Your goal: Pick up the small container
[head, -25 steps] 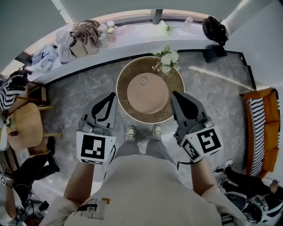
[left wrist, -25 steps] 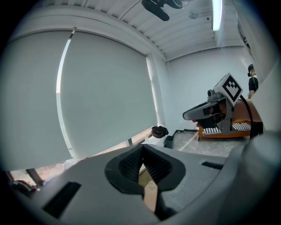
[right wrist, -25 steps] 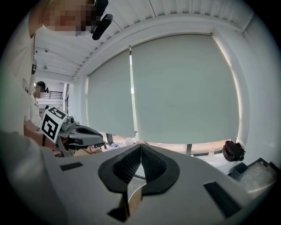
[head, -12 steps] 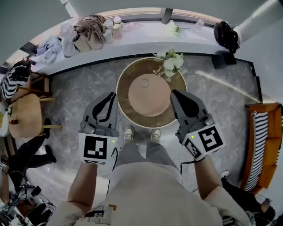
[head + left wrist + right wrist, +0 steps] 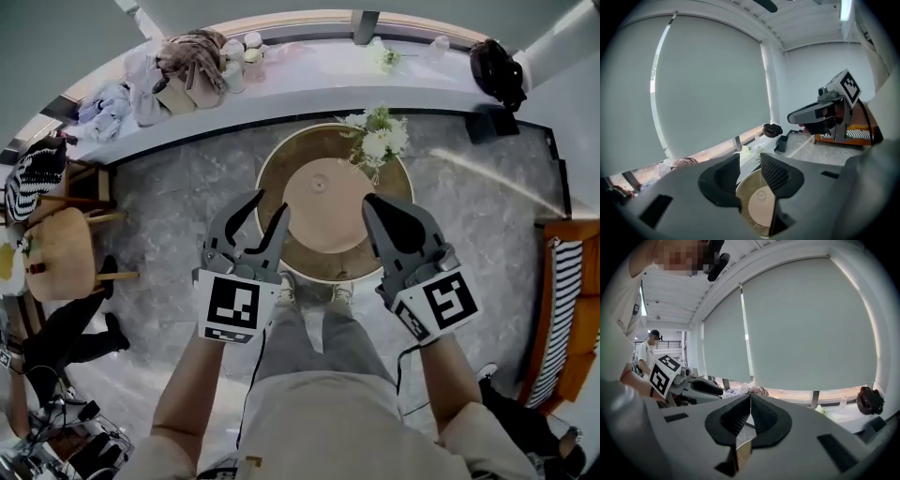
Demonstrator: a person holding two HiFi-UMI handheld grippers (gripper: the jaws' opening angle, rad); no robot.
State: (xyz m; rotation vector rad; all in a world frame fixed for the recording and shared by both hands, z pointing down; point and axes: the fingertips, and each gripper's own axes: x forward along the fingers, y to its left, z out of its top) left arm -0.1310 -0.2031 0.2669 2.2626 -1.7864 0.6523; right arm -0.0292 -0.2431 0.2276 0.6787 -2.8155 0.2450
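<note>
A small clear round container (image 5: pixel 319 184) sits on the pale inner disc of a round wooden table (image 5: pixel 281 169), next to white flowers (image 5: pixel 378 141). My left gripper (image 5: pixel 267 210) hangs over the table's near-left edge, short of the container; its jaws are opening with nothing between them. In the left gripper view the container (image 5: pixel 761 195) and table (image 5: pixel 746 191) show through the gap of the left gripper (image 5: pixel 749 161). My right gripper (image 5: pixel 371 202) is shut and empty at the table's near-right edge; in its own view the right gripper (image 5: pixel 750 397) shows both jaws pressed together.
A long pale ledge (image 5: pixel 309 94) behind the table carries bags, bottles and a black bag (image 5: pixel 497 66). A wooden stool (image 5: pixel 56 253) stands at the left and an orange striped seat (image 5: pixel 572 300) at the right. A person in a cap (image 5: pixel 647 350) stands behind the left gripper (image 5: pixel 701 385).
The left gripper has moved forward and rightward over the table's edge and its jaws have parted. The right gripper stays shut in much the same place.
</note>
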